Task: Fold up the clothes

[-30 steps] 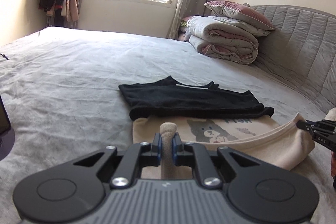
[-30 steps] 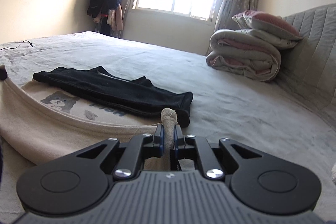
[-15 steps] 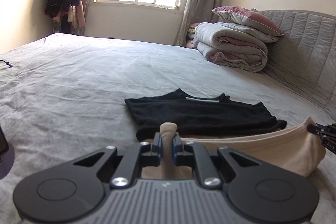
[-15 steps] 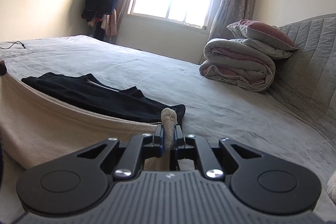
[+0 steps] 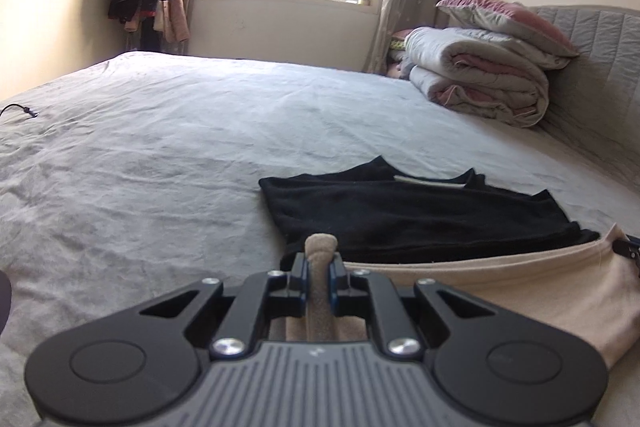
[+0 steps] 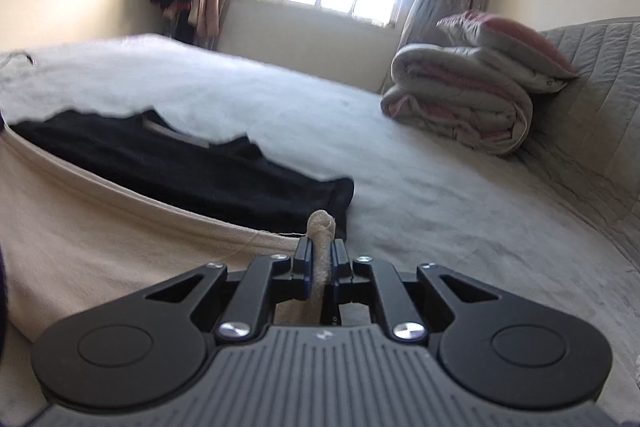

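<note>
Beige garment [image 5: 520, 291]: we hold its edge lifted, stretched between our two grippers, low over the bed, in front of the black one.
Left gripper [image 5: 318, 281]: clenched on a bunched corner of beige cloth.
Right gripper [image 6: 320, 267]: clenched on the other corner.
Change: a second ago the bear print was showing; now the raised edge covers it, so we judge the fold is going forward.
Black garment [image 5: 420, 219]: folded, lying just behind.
Grey bed sheet [image 5: 160, 147]: wrinkled.
Rolled duvet [image 5: 476, 83]: far, by headboard.
</note>
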`<state>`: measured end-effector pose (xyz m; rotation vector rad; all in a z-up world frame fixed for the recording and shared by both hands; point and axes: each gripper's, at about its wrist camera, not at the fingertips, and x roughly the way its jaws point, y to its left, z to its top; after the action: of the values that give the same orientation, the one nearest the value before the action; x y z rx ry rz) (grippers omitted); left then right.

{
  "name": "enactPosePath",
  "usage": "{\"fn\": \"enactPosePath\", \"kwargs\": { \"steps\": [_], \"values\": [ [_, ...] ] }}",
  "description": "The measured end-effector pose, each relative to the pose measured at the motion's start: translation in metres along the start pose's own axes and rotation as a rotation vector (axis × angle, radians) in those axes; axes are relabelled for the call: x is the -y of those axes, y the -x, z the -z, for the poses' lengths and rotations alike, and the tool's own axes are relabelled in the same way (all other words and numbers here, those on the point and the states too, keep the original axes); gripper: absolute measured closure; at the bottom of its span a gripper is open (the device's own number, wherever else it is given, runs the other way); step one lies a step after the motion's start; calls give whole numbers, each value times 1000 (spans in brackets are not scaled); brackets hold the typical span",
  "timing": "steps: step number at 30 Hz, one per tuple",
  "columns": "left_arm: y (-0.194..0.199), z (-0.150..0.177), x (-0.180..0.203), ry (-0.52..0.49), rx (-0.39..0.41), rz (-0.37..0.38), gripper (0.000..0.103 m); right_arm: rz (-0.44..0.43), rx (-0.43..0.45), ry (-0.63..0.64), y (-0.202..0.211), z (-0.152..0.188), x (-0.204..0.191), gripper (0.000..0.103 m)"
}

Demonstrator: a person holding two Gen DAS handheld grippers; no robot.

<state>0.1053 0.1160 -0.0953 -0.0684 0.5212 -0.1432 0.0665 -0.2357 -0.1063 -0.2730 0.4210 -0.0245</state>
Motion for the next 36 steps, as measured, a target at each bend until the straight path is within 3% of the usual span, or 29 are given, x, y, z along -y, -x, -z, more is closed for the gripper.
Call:
{"fn": "enactPosePath", "kwargs": {
  "steps": [6,9,10,14,18,23,27,31,36],
  "values": [
    [-13,9,7,-49,-32,-47,92,-7,-91,-50,-14,5,10,93],
    [-10,6,8,-52,-43,-62,85,-20,-99,-97,-8,3,17,93],
    [-6,4,7,-41,-40,-68,83,-25,-100,-113,-5,2,20,89],
    [17,-6,5,-5,-14,-64,82,-98,-87,-197,18,-9,28,85],
    [34,-4,24,-13,-28,61,82,-211,-75,-228,41,-16,14,85],
    [40,14,71,-116,-67,214,82,-349,-79,-171,56,-20,-34,85],
    [39,30,98,-188,-98,295,82,-419,-101,-146,56,-20,-64,85],
    [37,48,106,-293,-136,305,82,-412,-135,-86,47,-10,-72,85],
    [47,58,73,-283,-105,313,82,-378,-145,-112,46,10,-35,88]
  ]
}}
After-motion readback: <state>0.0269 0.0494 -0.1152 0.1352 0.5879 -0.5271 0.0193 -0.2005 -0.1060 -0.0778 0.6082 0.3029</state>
